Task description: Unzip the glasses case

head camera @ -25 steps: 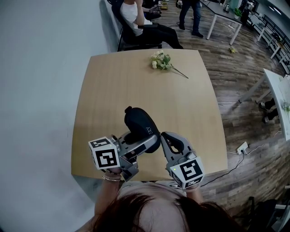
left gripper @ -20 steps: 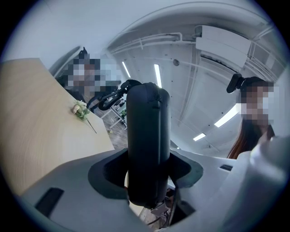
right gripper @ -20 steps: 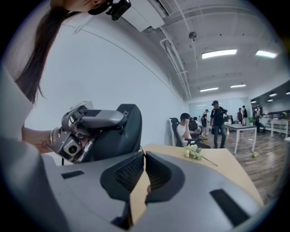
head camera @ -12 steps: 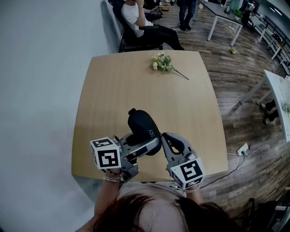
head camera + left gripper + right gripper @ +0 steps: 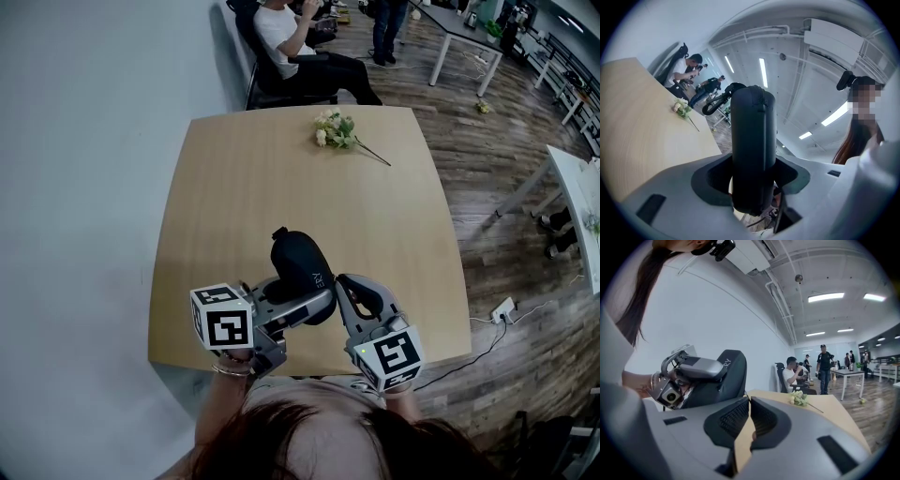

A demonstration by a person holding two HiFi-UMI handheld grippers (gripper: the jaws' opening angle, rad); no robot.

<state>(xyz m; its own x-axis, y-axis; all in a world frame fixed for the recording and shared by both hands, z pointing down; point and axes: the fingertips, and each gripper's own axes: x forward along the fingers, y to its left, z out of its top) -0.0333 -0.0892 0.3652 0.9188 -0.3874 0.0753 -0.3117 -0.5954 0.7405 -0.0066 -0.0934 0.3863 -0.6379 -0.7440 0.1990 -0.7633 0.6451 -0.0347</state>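
Note:
A black zip-up glasses case (image 5: 302, 267) hangs above the near part of the wooden table (image 5: 234, 187). My left gripper (image 5: 298, 296) is shut across its lower end and holds it almost upright. In the left gripper view the case (image 5: 752, 150) stands between the two jaws, its zip seam facing the camera. My right gripper (image 5: 343, 286) sits just right of the case with its jaws shut. In the right gripper view a thin tab from the edge of the case (image 5: 724, 376) runs into the closed tips of the right gripper (image 5: 749, 401).
A small bunch of white flowers (image 5: 333, 127) lies near the table's far edge. A person sits on a chair (image 5: 291, 47) just beyond the table. Another white table (image 5: 577, 197) stands at the right, with a power strip and cable on the wooden floor.
The case and my left gripper have drifted slightly towards me and to the right. The right gripper has stayed where it was.

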